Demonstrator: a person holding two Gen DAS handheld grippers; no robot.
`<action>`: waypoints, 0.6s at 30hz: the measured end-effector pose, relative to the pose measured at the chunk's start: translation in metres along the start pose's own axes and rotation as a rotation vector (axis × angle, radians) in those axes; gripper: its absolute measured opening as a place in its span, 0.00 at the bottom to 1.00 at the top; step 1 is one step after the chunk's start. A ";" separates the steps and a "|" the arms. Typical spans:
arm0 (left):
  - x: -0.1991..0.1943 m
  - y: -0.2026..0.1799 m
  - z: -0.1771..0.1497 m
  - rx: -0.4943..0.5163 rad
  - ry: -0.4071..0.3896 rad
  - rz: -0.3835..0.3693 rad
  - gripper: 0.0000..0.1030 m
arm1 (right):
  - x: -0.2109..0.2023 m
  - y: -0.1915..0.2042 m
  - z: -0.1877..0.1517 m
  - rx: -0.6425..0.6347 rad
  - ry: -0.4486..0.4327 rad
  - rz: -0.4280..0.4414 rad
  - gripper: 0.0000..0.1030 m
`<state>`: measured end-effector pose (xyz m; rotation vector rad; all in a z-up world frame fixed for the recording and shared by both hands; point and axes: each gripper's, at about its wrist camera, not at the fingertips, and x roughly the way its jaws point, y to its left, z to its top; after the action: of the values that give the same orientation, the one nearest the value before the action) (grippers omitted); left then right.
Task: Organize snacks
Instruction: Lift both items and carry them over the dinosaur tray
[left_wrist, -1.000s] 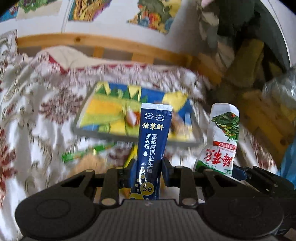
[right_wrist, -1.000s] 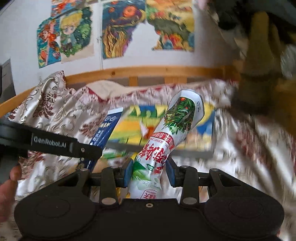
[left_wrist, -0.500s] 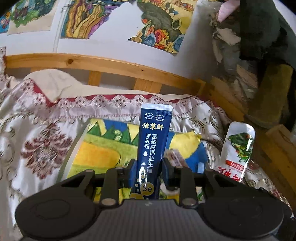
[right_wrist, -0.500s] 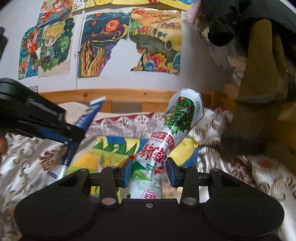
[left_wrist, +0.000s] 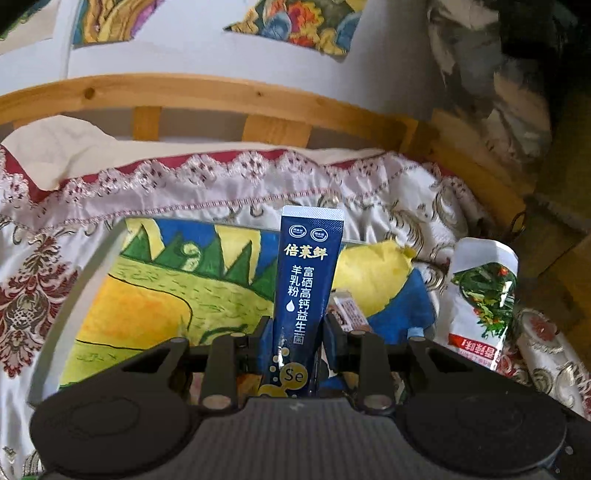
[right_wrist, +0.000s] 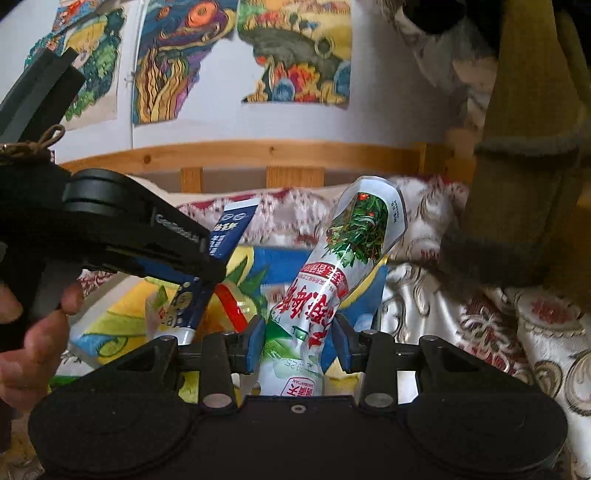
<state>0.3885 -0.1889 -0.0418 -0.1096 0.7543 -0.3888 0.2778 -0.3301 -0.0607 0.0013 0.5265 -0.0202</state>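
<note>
Left wrist view: my left gripper (left_wrist: 297, 339) points forward and downward over a bed, its black fingers clamped on the lower part of a narrow dark-blue foil stick sachet with white and gold print (left_wrist: 308, 280), which stands upright between them. Beneath it lies a flat, glossy clear-sided tray lined with a painted landscape in yellow, green and blue (left_wrist: 147, 295); a small brown-and-white packet (left_wrist: 347, 312) rests on that lining just right of the sachet. The tray sits on a shiny cream satin bedspread with dark-red floral motifs and a scalloped lace border (left_wrist: 221, 184), and a pale wooden slatted bed rail (left_wrist: 221, 96) closes the far edge. Open bedspread remains to the tray's left. Right wrist view: my right gripper (right_wrist: 299, 345) points forward and downward, its jaws pinching the waist of a crinkled white plastic pouch printed with green vegetables and red characters (right_wrist: 332, 288), which leans to the right above the tray's right part. A bare hand (right_wrist: 33, 332) at the left edge grips the other tool's handle. An olive fabric mass (right_wrist: 524, 166) crowds the right side.
</note>
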 end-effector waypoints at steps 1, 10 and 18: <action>0.003 -0.002 -0.001 0.008 0.004 0.007 0.30 | 0.003 -0.001 -0.002 0.006 0.011 0.008 0.41; 0.008 -0.006 -0.007 0.035 -0.002 0.054 0.31 | 0.013 0.002 -0.012 0.012 0.077 0.031 0.43; 0.012 -0.004 -0.012 0.049 0.003 0.081 0.35 | 0.018 0.001 -0.016 0.012 0.088 0.015 0.53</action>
<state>0.3867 -0.1971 -0.0573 -0.0318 0.7497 -0.3301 0.2848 -0.3293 -0.0839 0.0180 0.6146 -0.0083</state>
